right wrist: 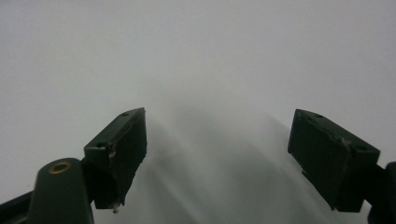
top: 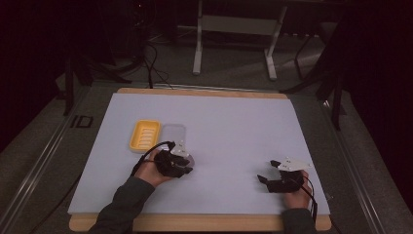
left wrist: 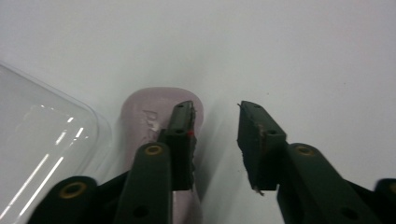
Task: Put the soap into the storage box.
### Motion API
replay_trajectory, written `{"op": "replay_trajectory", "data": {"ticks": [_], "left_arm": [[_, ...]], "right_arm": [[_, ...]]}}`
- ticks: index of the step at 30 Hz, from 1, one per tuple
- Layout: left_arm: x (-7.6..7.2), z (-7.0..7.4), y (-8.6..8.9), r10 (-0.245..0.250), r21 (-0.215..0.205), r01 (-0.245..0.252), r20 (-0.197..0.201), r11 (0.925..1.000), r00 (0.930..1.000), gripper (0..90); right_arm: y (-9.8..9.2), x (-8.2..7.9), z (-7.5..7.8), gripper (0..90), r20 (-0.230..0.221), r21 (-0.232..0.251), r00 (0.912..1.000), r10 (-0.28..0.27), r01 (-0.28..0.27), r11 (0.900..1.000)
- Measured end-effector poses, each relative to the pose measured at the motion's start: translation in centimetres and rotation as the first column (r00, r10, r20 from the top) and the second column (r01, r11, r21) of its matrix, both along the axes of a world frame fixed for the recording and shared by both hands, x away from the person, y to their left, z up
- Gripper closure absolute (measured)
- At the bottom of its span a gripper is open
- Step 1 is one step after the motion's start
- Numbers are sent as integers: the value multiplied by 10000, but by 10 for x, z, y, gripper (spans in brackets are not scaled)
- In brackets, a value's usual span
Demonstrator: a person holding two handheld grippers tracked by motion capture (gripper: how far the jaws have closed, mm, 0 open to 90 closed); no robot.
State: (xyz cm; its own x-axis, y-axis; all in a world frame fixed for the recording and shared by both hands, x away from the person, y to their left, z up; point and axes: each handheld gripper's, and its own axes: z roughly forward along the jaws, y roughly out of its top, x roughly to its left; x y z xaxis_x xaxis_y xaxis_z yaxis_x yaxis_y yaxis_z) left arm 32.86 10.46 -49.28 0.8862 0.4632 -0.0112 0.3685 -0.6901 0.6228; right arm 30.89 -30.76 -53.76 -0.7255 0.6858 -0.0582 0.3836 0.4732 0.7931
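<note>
A pale pink bar of soap (left wrist: 149,116) lies flat on the white table, beside a clear plastic lid (left wrist: 42,140). My left gripper (left wrist: 215,109) hovers just over the bar, open. Its left jaw hides part of the soap, and bare table shows in the gap between the jaws. In the high view the left gripper (top: 182,163) is left of centre, just in front of the clear lid (top: 173,132) and the yellow soap dish (top: 144,135). My right gripper (top: 268,171) rests near the front right, open wide (right wrist: 217,126) with nothing between its jaws.
The white sheet (top: 234,126) covers a wooden board whose edge runs along the front (top: 204,223). Table legs and cables stand on the dark floor beyond the far edge.
</note>
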Motion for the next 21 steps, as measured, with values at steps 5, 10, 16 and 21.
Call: {"op": "replay_trajectory", "data": {"ticks": [5, 10, 16, 21], "left_arm": [[3, 5, 1, 59, 194, -57, -93, 9998, 9999, 577], [7, 6, -2, 50, 758, -29, -265, 9971, 9996, 463], [9, 6, -5, -100, 1299, 124, -196, 9914, 9998, 349], [10, 10, -4, -69, 1296, 79, -88, 9915, 9999, 296]], "right_arm": [[0, 0, 0, 193, 0, 9, 10000, -3, 3, 10000], [0, 0, 0, 192, -4, 16, 10000, -2, 2, 10000], [0, 0, 0, 193, -19, 10, 10000, -1, 1, 10000], [0, 0, 0, 193, -12, 6, 10000, 1, -1, 10000]]}}
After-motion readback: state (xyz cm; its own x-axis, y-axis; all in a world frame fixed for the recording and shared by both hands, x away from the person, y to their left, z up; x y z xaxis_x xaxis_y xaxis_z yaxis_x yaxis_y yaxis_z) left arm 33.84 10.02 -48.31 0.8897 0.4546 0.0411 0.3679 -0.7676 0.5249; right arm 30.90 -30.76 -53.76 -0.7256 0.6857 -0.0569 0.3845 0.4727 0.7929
